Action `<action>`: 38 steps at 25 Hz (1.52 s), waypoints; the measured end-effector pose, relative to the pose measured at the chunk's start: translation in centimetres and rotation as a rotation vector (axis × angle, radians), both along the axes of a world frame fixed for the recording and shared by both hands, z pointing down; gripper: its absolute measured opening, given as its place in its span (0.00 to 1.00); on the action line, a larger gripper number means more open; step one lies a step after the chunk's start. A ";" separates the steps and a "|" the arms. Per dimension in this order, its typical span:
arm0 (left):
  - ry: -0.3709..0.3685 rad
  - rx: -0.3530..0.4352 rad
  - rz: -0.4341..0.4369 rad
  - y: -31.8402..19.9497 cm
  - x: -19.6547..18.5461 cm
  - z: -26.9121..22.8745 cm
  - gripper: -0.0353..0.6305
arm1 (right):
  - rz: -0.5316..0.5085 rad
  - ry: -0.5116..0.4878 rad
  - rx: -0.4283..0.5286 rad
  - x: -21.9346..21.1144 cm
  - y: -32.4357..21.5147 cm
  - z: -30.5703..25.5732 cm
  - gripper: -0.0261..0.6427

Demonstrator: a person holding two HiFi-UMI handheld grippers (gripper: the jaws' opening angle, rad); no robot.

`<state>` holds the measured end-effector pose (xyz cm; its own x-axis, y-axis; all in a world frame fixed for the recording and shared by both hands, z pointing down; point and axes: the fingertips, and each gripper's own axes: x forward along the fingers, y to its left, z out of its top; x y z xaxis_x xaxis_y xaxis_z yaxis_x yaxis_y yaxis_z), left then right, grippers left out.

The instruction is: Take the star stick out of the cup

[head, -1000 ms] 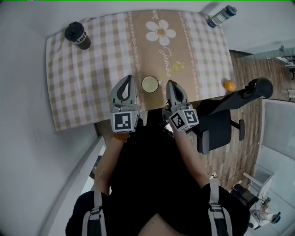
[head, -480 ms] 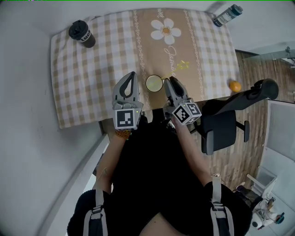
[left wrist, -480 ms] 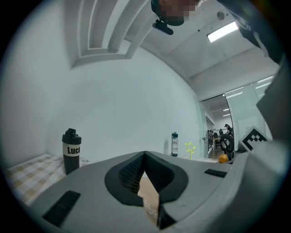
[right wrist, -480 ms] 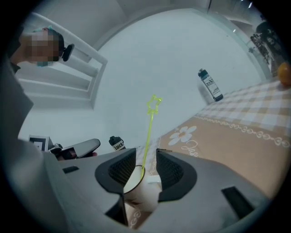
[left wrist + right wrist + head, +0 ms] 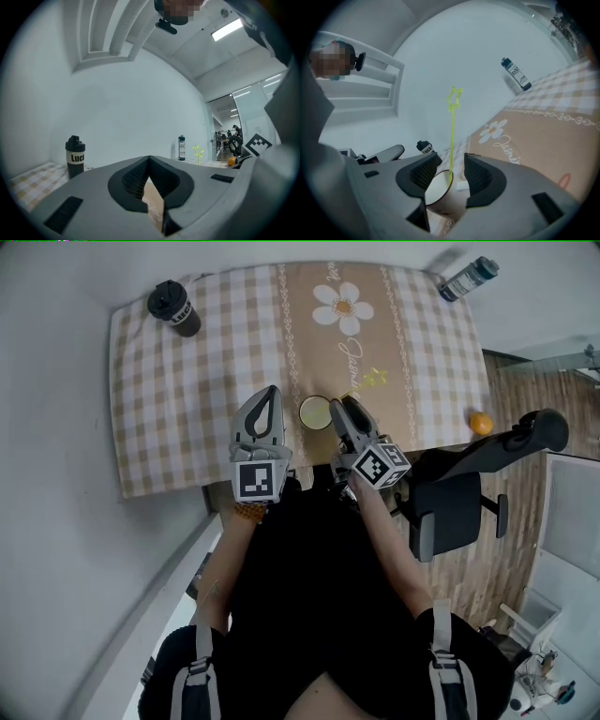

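Star stick (image 5: 451,136): standing in the cup (image 5: 316,412), thin yellow-green stem leaning on the rim, star well above it.
Cup: on the checked tablecloth (image 5: 187,409), close to the near edge, between the two tools.
Right gripper (image 5: 451,158): jaws have just been opening and now stand wide apart; the cup rim and stem show in the gap, and neither pad presses on them.
Left gripper (image 5: 149,158): jaws together at the tips, nothing in them, level and just beside the cup on its left.
Step in hand: approach to the grasp, as I judge it (the stick is not yet gripped or lifted).
Next move: bring the stem between the pads above the rim, close gently on so thin a thing, and draw it out along its lean so the light cup does not tip.
Edges: the near table edge lies under both tools, so a nudged cup has little margin.
Open room: bare cloth beyond the cup; black tumbler (image 5: 174,308) and bottle (image 5: 466,277) sit at the far corners, the orange (image 5: 480,423) by the right edge, and the chair (image 5: 459,507) is off to the right.
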<state>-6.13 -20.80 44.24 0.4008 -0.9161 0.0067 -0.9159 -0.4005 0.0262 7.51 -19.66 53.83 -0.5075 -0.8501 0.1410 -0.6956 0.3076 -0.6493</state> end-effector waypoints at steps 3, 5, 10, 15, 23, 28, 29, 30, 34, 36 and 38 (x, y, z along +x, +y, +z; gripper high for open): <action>-0.009 0.003 0.005 0.1 0.2 0.0 0.06 | -0.007 -0.005 0.003 -0.2 -0.2 0.1 0.32; -0.011 -0.002 0.006 0.1 0.4 0.1 0.06 | -0.008 -0.010 0.005 -0.2 -0.4 0.1 0.30; -0.009 -0.002 -0.001 -0.1 0.4 0.0 0.06 | -0.006 -0.018 0.000 -0.1 -0.3 0.0 0.27; -0.007 -0.003 -0.003 -0.1 0.6 0.0 0.06 | 0.000 -0.006 0.006 0.3 -0.3 0.1 0.19; -0.023 0.009 -0.011 -0.2 0.6 0.0 0.06 | -0.032 -0.005 0.005 -0.1 -0.6 0.1 0.19; -0.027 0.014 -0.014 -0.2 0.5 0.3 0.06 | -0.037 0.010 0.016 -0.4 -0.6 -0.1 0.14; -0.024 0.013 -0.013 -0.2 0.5 0.3 0.06 | -0.035 0.013 0.016 -0.4 -0.6 -0.1 0.14; -0.021 0.011 -0.013 -0.2 0.6 0.2 0.05 | -0.032 0.013 0.015 -0.3 -0.5 -0.1 0.14; -0.019 0.012 -0.014 -0.3 0.7 -0.2 0.06 | -0.021 -0.001 0.013 -0.2 -0.5 -0.1 0.07; -0.025 0.014 -0.013 -0.3 0.7 -0.1 0.06 | -0.023 -0.006 0.015 -0.3 -0.6 -0.1 0.07; -0.024 0.011 -0.010 -0.3 0.8 0.1 0.06 | -0.020 -0.007 0.018 -0.3 -0.7 -0.3 0.07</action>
<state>-5.36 -21.06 44.31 0.3914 -0.9202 0.0059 -0.9202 -0.3915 0.0000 7.21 -20.36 53.54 -0.5251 -0.8422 0.1224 -0.6846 0.3327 -0.6485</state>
